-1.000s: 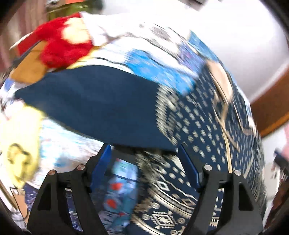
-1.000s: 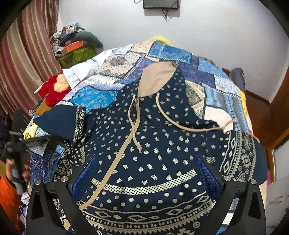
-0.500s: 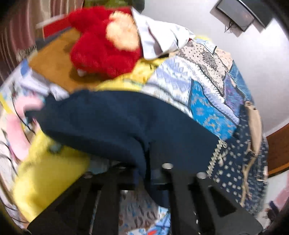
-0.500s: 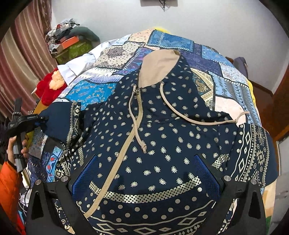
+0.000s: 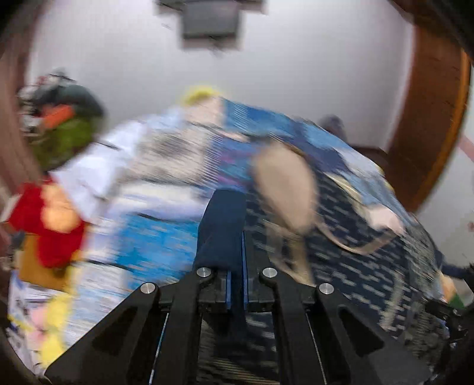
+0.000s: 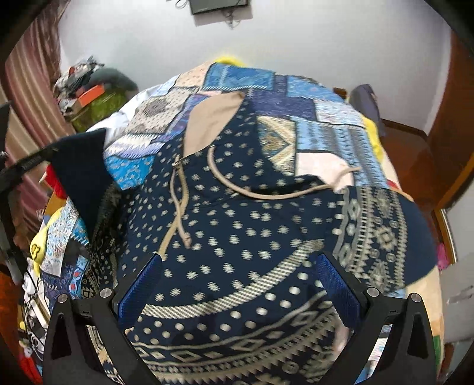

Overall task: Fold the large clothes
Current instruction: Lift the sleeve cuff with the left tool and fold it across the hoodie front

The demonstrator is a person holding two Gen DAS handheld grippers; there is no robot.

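Note:
A navy hoodie (image 6: 237,225) with beige dots, a beige hood (image 6: 213,115) and drawstrings lies face up on a patchwork quilt (image 6: 326,118). My left gripper (image 5: 235,284) is shut on the hoodie's plain navy left sleeve (image 5: 222,231) and holds it lifted; the right wrist view shows that sleeve (image 6: 83,165) raised at the left. The left wrist view is motion-blurred; the hood (image 5: 284,183) shows there too. My right gripper (image 6: 237,284) is open and empty above the hoodie's patterned lower part.
A red plush toy (image 5: 47,222) and white cloth (image 5: 97,165) lie at the bed's left side. A pile of clutter (image 6: 91,94) sits by the striped curtain. A wooden door (image 6: 450,142) is at the right. A dark screen (image 6: 219,4) hangs on the wall.
My left gripper closed on the navy sleeve, lifted it and swung it toward the hoodie's body. The right gripper stayed open and shifted slightly over the hem.

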